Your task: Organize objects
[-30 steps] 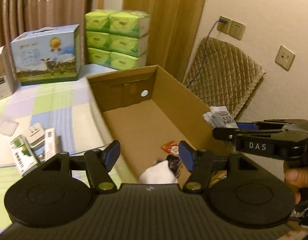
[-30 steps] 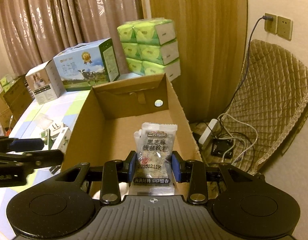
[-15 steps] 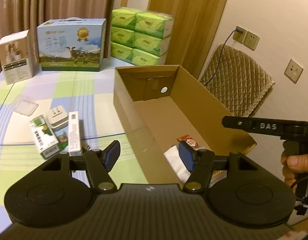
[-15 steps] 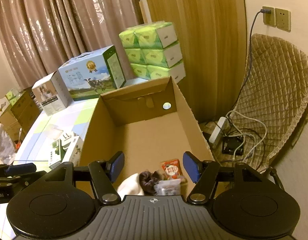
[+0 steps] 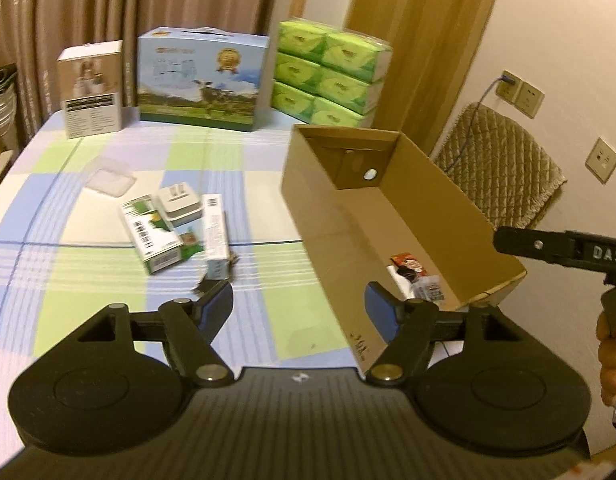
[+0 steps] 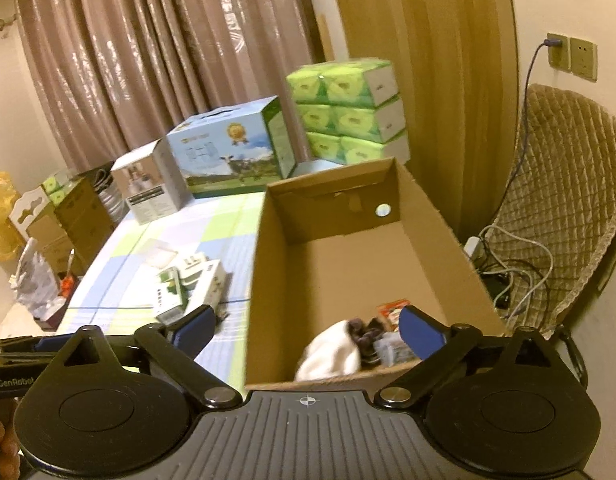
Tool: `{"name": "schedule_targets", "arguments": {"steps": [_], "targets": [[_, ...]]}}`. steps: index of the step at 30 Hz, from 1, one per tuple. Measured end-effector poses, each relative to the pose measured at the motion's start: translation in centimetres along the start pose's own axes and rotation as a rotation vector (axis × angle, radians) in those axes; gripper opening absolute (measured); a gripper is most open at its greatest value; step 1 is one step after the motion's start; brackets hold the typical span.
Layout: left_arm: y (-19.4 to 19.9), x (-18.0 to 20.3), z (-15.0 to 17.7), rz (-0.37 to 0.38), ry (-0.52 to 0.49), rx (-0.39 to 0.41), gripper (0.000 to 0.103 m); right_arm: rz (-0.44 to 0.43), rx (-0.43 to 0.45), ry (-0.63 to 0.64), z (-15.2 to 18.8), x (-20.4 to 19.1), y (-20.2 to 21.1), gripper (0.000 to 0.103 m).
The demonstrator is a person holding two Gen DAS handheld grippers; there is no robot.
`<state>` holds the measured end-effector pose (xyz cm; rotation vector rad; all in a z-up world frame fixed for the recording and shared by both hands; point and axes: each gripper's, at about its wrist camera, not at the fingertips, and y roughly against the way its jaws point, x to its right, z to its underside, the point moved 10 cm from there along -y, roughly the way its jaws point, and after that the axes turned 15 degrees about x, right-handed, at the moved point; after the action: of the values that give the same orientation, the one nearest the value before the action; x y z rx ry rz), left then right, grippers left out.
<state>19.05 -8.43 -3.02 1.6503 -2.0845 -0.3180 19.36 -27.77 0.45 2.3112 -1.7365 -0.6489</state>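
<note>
A: Above the near end of the cardboard box (image 6: 320, 272), the right gripper (image 6: 308, 330) has its fingers (image 6: 422, 326) spread very wide and opening further, with nothing between them; the box's contents lie below.

B: And the left gripper (image 5: 300, 304)?

A: Its fingers (image 5: 218, 306) are released too, about halfway apart and widening, empty, hovering over the table (image 5: 88, 280) at the box's near left corner.

B: What does the table look like?

A: A checked cloth of blue, green and white covers it. Loose on it, left of the box, sit a green-and-white carton (image 5: 152, 236), a white adapter (image 5: 178, 202), a narrow white carton (image 5: 214, 236) and a clear plastic lid (image 5: 108, 176). Along the far edge stand a milk carton case (image 5: 200, 80), a small white box (image 5: 93, 88) and stacked green tissue packs (image 5: 332, 76), in front of brown curtains (image 6: 156, 60). A quilted chair (image 6: 564, 200) stands right of the box.

B: What does the box hold?

A: At its near end, a white cloth (image 6: 332, 354), something dark (image 6: 364, 332), a red snack packet (image 6: 394, 310) and a clear-wrapped packet (image 5: 428, 290).
</note>
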Motion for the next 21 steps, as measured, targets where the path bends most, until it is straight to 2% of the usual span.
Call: {"name": "schedule_targets", "arguments": {"steps": [3,7,16,21], "targets": [[1.4,-1.3,0.1,-0.023,0.013,0.010,0.075,-0.016,-0.011,0.002,0.7,-1.6,0.4,0.101],[3.1,-2.9,0.2,-0.052,0.024,0.021,0.079,-0.042,-0.027,0.011,1.6,-3.8,0.8,0.101],[6.4,-5.8,0.4,-0.112,0.024,0.051,0.097,-0.094,-0.066,0.043,3.6,-7.9,1.1,0.101],[7.4,-7.2,0.5,-0.142,0.034,0.060,0.100,-0.107,-0.081,0.062,4.1,-9.1,0.9,0.101]]}}
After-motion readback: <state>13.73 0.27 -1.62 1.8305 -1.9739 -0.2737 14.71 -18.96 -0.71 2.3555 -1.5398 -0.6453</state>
